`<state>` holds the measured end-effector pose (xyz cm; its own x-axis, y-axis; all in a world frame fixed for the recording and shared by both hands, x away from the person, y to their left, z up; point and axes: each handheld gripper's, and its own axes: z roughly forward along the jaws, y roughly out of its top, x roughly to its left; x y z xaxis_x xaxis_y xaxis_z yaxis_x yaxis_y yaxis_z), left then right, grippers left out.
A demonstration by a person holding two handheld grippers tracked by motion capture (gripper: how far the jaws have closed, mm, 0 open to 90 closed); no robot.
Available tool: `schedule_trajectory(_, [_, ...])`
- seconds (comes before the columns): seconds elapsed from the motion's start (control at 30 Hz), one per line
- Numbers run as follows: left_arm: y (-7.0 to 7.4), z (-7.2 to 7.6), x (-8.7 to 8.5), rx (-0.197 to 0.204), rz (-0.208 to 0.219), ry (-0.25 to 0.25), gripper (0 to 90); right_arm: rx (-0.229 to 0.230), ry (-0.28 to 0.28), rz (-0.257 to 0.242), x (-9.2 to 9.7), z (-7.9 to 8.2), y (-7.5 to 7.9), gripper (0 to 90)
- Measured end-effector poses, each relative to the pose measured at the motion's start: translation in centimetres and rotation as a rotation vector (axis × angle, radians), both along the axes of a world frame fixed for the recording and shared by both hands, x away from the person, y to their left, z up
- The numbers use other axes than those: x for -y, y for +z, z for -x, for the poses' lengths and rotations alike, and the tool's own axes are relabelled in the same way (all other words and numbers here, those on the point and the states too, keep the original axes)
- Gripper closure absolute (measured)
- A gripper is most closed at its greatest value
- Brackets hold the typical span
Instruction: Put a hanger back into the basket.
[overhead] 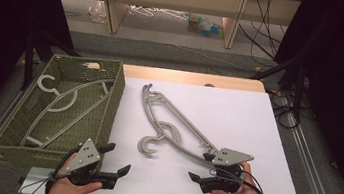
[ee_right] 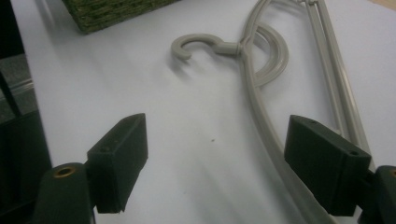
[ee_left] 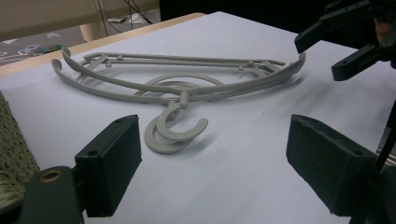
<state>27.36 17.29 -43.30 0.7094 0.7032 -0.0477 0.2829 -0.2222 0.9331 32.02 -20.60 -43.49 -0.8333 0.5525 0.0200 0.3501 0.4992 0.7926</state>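
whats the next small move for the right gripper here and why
Probably ease the right gripper forward a little so its open jaws straddle the near arm of the grey hangers stacked on the white board, then close. In the right gripper view that arm runs down beside the right-hand jaw, ungripped. One hanger already lies in the green basket, which suggests these go there too.

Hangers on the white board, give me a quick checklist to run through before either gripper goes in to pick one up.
1. Left gripper open: ok.
2. Right gripper open: ok.
3. Hangers flat on the white board, within reach: ok.
4. Hangers apart for a single pick: not ok, two lie stacked, hooks overlapping.
5. Basket has room: ok, one hanger inside.
6. Right gripper's jaws straddle the hanger arm: cannot tell.
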Motion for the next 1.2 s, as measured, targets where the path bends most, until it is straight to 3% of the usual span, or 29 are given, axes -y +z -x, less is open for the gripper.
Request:
schedule_trajectory(0.23, [0.0,0.0,0.0,-0.003,-0.015,-0.007,18.0,0.014,0.011,0.118,-2.3,-2.7,-0.9,30.8])
schedule_trajectory(0.33, [-0.1,0.0,0.1,-0.012,-0.020,-0.016,17.9,0.019,0.006,0.141,-3.4,-4.2,-1.5,35.3])
schedule_trajectory(0.47, [-0.2,-0.1,0.2,-0.015,-0.021,-0.024,17.9,-0.026,-0.001,0.179,-4.5,-6.1,-2.0,41.9])
schedule_trajectory(0.57, [-0.2,0.0,0.1,-0.010,-0.022,-0.026,17.9,-0.031,-0.005,0.209,-5.2,-7.1,-2.6,43.9])
schedule_trajectory(0.6, [-0.2,0.0,0.1,-0.013,-0.019,-0.025,17.9,-0.064,-0.006,0.218,-5.4,-7.3,-2.7,45.2])
schedule_trajectory(0.7, [-0.2,0.0,0.1,-0.010,-0.022,-0.028,17.9,-0.097,-0.014,0.229,-5.9,-7.7,-3.0,48.5])
schedule_trajectory(0.93, [-0.2,0.0,0.1,-0.012,-0.018,-0.027,17.9,-0.141,0.011,0.257,-6.6,-9.1,-3.9,61.3])
schedule_trajectory(1.0, [-0.2,-0.1,0.1,-0.013,-0.019,-0.028,17.9,-0.145,0.018,0.276,-6.7,-9.3,-4.2,63.0])
schedule_trajectory(1.2, [-0.2,-0.1,0.1,-0.011,-0.019,-0.029,17.9,-0.138,0.037,0.292,-7.0,-9.7,-4.0,80.0])
